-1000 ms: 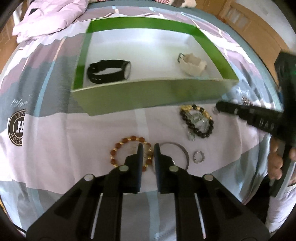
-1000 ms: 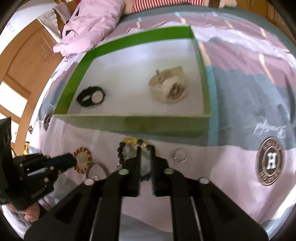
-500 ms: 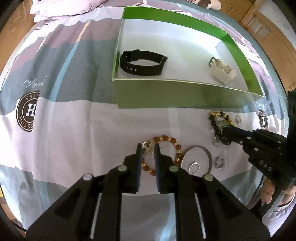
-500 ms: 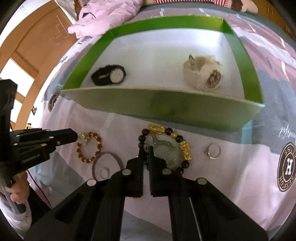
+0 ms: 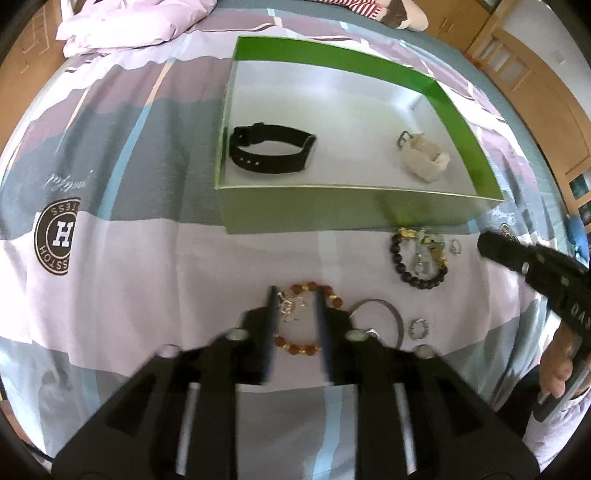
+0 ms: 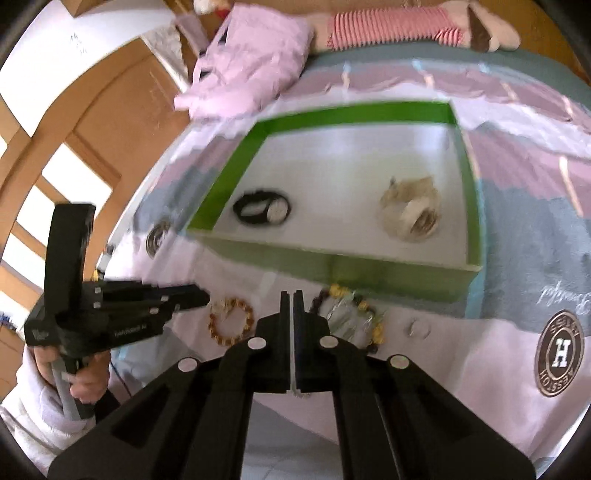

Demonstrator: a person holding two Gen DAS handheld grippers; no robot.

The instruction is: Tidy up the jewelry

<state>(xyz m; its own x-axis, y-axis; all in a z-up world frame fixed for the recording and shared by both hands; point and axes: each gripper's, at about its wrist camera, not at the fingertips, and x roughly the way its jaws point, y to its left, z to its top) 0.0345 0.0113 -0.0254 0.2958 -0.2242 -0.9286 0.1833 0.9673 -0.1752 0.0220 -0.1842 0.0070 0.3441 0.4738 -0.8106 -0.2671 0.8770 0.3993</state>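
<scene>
My left gripper (image 5: 295, 299) is open, its fingers on either side of a small silver charm (image 5: 291, 306) that lies on the amber bead bracelet (image 5: 314, 287). To the right lie a silver bangle (image 5: 391, 310), a ring (image 5: 419, 328) and a black-and-gold bead bracelet (image 5: 417, 280). The green box (image 5: 332, 218) behind holds a black watch (image 5: 269, 153) and a white watch (image 5: 424, 162). My right gripper (image 6: 291, 295) is shut and empty, above the bedspread between the amber bracelet (image 6: 231, 321) and the black-and-gold bracelet (image 6: 351, 310).
Everything rests on a striped bedspread with round H logos (image 5: 55, 236). A second small ring (image 5: 455, 246) lies near the box's right corner. A pink quilt (image 6: 255, 55) and a striped plush toy (image 6: 406, 26) lie behind the box. Wooden furniture (image 6: 92, 122) stands on the left.
My left fingers have spread wider around the silver charm. My right fingers have closed together, and that gripper has shifted left off the black-and-gold bracelet.
</scene>
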